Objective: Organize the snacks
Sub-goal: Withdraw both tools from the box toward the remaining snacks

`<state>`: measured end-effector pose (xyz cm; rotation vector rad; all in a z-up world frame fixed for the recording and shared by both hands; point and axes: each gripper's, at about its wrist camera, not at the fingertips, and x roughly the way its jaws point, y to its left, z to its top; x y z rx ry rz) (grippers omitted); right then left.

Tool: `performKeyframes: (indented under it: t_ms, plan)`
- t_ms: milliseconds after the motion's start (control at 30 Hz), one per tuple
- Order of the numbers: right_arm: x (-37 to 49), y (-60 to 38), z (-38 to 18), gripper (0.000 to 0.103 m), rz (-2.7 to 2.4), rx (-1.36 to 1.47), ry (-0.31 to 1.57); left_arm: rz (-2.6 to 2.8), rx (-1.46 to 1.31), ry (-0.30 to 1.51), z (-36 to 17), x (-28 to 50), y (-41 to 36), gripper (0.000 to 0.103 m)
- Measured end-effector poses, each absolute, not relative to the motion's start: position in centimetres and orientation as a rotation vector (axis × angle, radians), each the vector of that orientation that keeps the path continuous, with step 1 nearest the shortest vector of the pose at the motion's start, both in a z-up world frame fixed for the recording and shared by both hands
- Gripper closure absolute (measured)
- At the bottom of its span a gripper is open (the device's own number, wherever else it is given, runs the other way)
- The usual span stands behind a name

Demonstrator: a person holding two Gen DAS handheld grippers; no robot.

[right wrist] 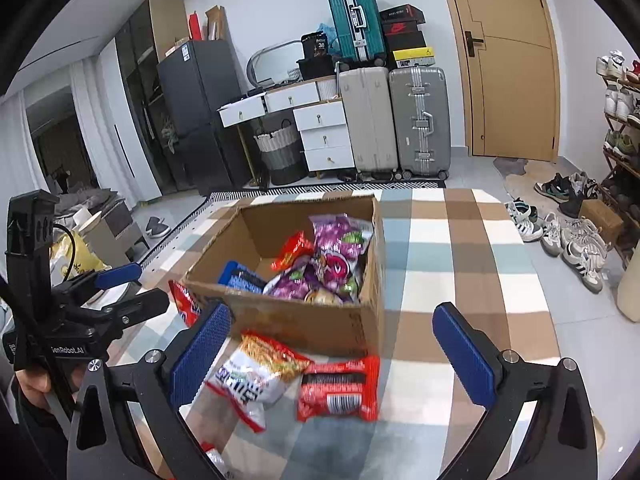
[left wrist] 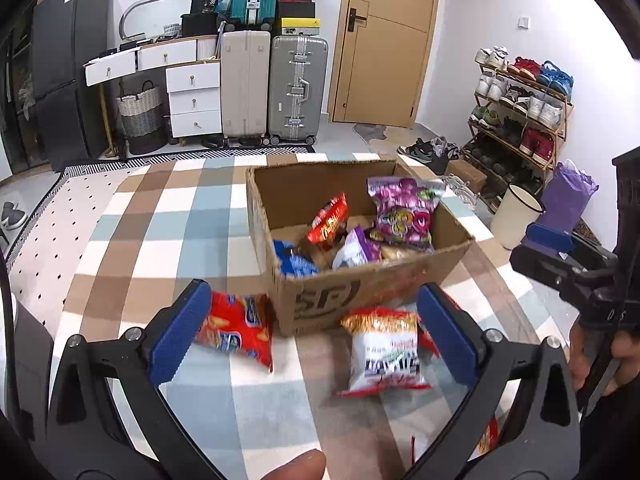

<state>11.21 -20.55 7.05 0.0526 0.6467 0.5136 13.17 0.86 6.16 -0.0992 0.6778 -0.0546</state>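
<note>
An open cardboard box (left wrist: 332, 296) (right wrist: 320, 320) stands on a checked cloth and holds several snack bags, among them a purple one (left wrist: 404, 212) (right wrist: 340, 252) and a red one (left wrist: 330, 218). In front of it lie a white and gold packet (left wrist: 384, 350) (right wrist: 256, 372), a red packet (right wrist: 340, 390) and a red biscuit bag (left wrist: 236, 328) (right wrist: 184, 302). My left gripper (left wrist: 316, 328) is open and empty above the white packet. My right gripper (right wrist: 332, 348) is open and empty above the two packets.
The checked cloth (left wrist: 180, 216) covers the table. Behind stand suitcases (left wrist: 296, 88), white drawers (left wrist: 194, 100), a wooden door (left wrist: 384, 40) and a shoe rack (left wrist: 520, 108). A white bin (left wrist: 514, 216) stands right of the table.
</note>
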Motion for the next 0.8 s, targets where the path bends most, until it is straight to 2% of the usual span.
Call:
performKeyframes:
  t_ms: [367,800]
  plan:
    - [8.4,-21.5,5.3,0.0,0.511,0.044,0.709,-0.066,-0.078,0.735,4.1,9.9,0.6,0.001]
    - [9.7,-21.7,1.2,0.0,0.475,0.042,0.818,-0.08,-0.096,0.811,1.0,11.2,-1.0,0.001]
